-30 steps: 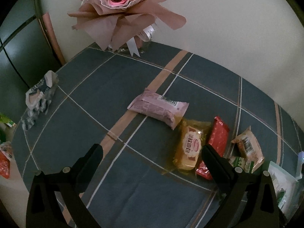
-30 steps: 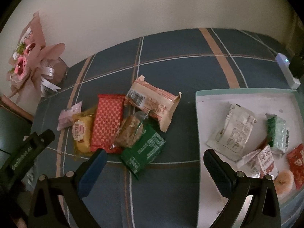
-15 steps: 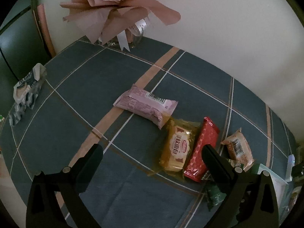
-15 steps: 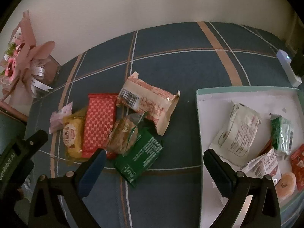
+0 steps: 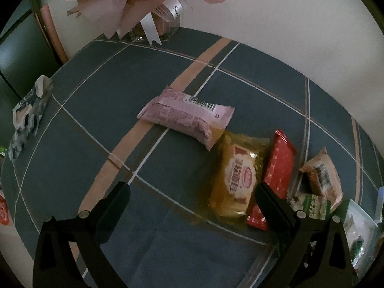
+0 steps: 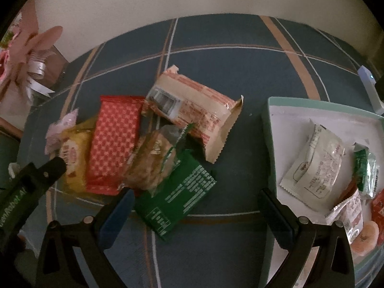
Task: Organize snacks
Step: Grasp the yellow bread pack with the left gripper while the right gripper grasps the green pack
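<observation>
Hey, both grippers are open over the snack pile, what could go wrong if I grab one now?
1. The clear cracker pack lies on the green packet and against the red wafer pack, so the right gripper may pinch two at once.
2. The yellow cake pack overlaps the pink bar; the left gripper lifting either could drag the other.

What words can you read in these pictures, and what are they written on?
"Sw...": ribbon on the bouquet; the rest is cut off.
"...Robot.AI": left gripper's body; its start is hidden.
Snack packets, such as the green packet and pink packet: print too blurred.
</observation>
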The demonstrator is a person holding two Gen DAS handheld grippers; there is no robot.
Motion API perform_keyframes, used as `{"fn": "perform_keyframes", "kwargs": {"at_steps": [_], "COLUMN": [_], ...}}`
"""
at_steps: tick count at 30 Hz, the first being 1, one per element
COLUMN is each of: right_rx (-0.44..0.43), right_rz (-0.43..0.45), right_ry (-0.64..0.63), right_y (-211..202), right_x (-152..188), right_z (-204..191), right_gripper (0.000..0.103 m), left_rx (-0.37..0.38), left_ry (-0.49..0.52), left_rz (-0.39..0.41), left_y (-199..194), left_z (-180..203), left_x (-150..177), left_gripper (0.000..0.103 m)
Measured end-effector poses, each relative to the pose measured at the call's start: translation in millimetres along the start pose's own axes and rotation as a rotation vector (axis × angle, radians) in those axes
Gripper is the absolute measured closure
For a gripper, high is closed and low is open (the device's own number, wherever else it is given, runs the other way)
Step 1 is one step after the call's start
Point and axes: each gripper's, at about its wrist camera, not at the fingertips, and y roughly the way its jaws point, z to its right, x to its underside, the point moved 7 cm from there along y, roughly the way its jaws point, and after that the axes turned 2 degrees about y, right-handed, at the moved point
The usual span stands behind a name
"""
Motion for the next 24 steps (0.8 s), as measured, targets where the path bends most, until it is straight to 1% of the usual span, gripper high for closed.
{"fn": "perform_keyframes", "kwargs": {"at_steps": [3, 7, 12, 15, 16, 18, 19, 21, 22, 24], "right_rx": [0.009, 0.026, 0.028, 0.041, 0.042, 0.041, 0.043, 0.048, 0.049, 0.049], "right_rz": [0.012, 0.025, 0.002, -0.001, -0.002, -0.004, -0.004, -0.003, 0.0, 0.004], "right_ry": [-0.014, -0.037, -0.034, -0.041, -0.041, -0.036, -0.036, -0.035, -0.034, -0.04], "right_y": [3, 9, 23, 27, 29, 29, 29, 28, 24, 24], "right_x": [-3, -8, -8, -7, -8, -8, -7, -4, -4, -3], "right_z": [-4, -11, -17, -18, -19, -17, -19, -15, -11, -13], "right_gripper": [0.0, 0.0, 0.0, 0.001, 0.001, 0.003, 0.005, 0.008, 0.011, 0.013], "left_rx": [-0.001, -0.01, -0.023, -0.019, -0.014, 0.012, 0.021, 0.025, 0.029, 0.04], "left_ry": [0.019, 0.064, 0.105, 0.109, 0.105, 0.096, 0.092, 0.097, 0.101, 0.112], "left_rz": [0.012, 0.025, 0.029, 0.033, 0.032, 0.024, 0.022, 0.022, 0.022, 0.015], "left_y": [3, 12, 22, 24, 23, 23, 23, 22, 21, 22], "left_z": [2, 13, 20, 20, 19, 20, 21, 22, 24, 27], "left_x": [-7, -9, -8, -8, -8, -8, -8, -8, -8, -6], "left_gripper": [0.0, 0.0, 0.0, 0.001, 0.003, 0.018, 0.021, 0.031, 0.032, 0.04]}}
